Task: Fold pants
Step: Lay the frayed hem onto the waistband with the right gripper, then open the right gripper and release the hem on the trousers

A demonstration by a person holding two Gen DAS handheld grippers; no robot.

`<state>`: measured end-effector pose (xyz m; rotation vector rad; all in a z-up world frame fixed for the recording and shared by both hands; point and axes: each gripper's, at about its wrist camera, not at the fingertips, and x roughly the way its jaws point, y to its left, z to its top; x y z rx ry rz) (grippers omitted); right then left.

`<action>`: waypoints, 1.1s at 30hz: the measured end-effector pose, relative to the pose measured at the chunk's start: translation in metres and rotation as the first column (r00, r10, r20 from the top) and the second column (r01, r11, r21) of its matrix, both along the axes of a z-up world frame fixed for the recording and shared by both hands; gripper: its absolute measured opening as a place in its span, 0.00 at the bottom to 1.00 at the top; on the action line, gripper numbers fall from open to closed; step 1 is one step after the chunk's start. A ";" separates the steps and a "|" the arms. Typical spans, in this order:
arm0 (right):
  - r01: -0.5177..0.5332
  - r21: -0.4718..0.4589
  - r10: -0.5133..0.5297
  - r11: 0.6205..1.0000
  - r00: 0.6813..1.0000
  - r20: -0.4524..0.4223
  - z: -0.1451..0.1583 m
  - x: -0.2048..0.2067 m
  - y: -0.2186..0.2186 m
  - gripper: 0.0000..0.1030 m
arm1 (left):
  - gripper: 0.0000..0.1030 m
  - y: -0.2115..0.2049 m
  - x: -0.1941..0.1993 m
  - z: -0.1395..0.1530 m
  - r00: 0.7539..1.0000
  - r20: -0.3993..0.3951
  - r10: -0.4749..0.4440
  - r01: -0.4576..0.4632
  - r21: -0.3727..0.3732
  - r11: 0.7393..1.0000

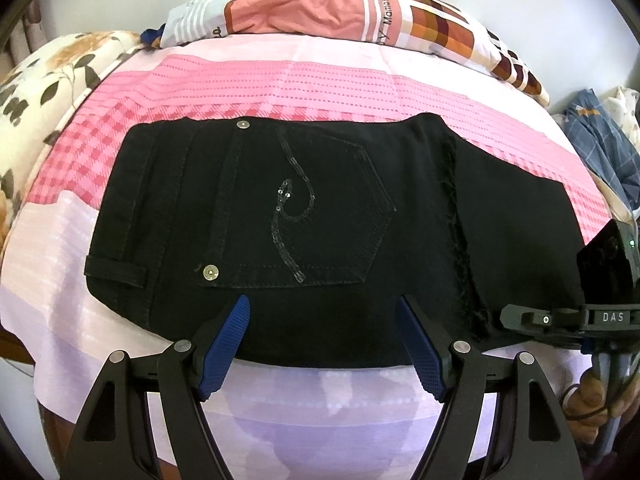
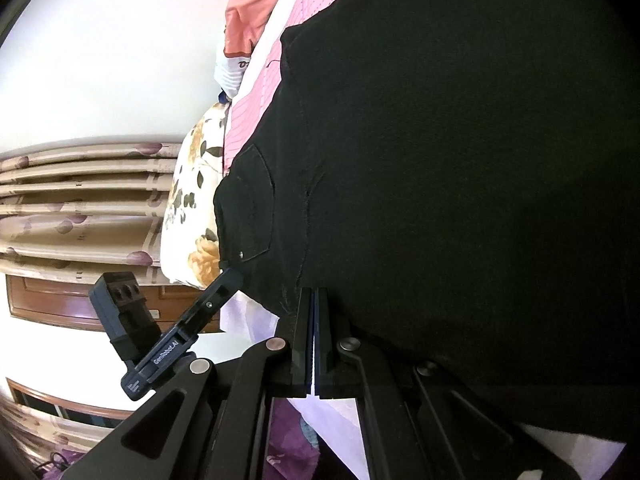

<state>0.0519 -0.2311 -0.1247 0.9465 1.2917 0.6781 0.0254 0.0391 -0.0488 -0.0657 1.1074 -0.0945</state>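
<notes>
Black pants (image 1: 320, 208) lie folded flat on the pink checked bed sheet (image 1: 280, 84), back pocket with a sequin swirl facing up. My left gripper (image 1: 323, 302) hovers open over their near edge, blue pads wide apart with nothing between them. My right gripper (image 1: 505, 317) reaches in from the right at the near right corner, by the frayed hem. In the right wrist view its fingers (image 2: 316, 292) are pressed together with the tips on the pants (image 2: 440, 160) hem. The left gripper's body (image 2: 172, 344) shows at the lower left there.
A salmon patterned pillow (image 1: 320, 8) lies along the far bed edge and a floral blanket (image 1: 48, 80) at the left. Blue checked cloth (image 1: 600, 140) is piled at the right. A hand (image 1: 592, 396) holds the right tool. Curtains (image 2: 80, 208) hang beyond.
</notes>
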 end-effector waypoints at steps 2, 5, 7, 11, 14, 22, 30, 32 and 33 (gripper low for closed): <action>0.002 -0.011 -0.002 1.000 1.000 0.002 0.001 0.000 0.002 0.00 | 0.73 0.000 -0.001 0.001 1.000 0.004 -0.002 0.002 0.006 1.000; 0.003 -0.032 -0.003 0.999 1.000 0.008 0.003 0.000 0.004 0.00 | 0.73 -0.001 -0.001 0.003 1.000 0.015 -0.005 0.004 0.020 1.000; 0.003 -0.050 -0.002 0.999 1.000 0.013 0.005 -0.001 0.005 0.00 | 0.73 -0.002 -0.001 0.003 1.000 0.019 -0.007 0.006 0.026 1.000; 0.002 -0.081 0.000 0.997 1.000 0.022 0.007 0.000 0.007 0.00 | 0.73 -0.002 -0.002 0.004 1.000 0.020 -0.011 0.010 0.032 0.999; 0.000 -0.116 0.004 0.993 0.999 0.033 0.010 0.000 0.010 0.00 | 0.73 -0.002 -0.001 0.004 1.000 0.020 -0.010 0.010 0.039 0.999; 0.002 -0.179 0.007 0.984 0.999 0.051 0.015 -0.001 0.013 0.00 | 0.73 0.002 0.003 0.006 1.000 0.015 0.002 -0.003 0.056 0.998; 0.012 -0.207 0.001 0.978 0.998 0.062 0.018 0.000 0.016 0.00 | 0.73 0.038 0.006 0.018 0.993 0.099 -0.058 0.049 0.087 0.995; 0.021 -0.211 -0.006 0.977 0.998 0.070 0.019 -0.002 0.017 0.00 | 0.73 0.061 0.011 0.019 0.994 0.102 -0.048 0.042 0.064 0.997; 0.027 -0.217 -0.011 0.976 0.997 0.075 0.020 -0.002 0.017 0.00 | 0.73 0.074 0.015 0.018 0.995 0.093 -0.047 0.044 0.030 0.999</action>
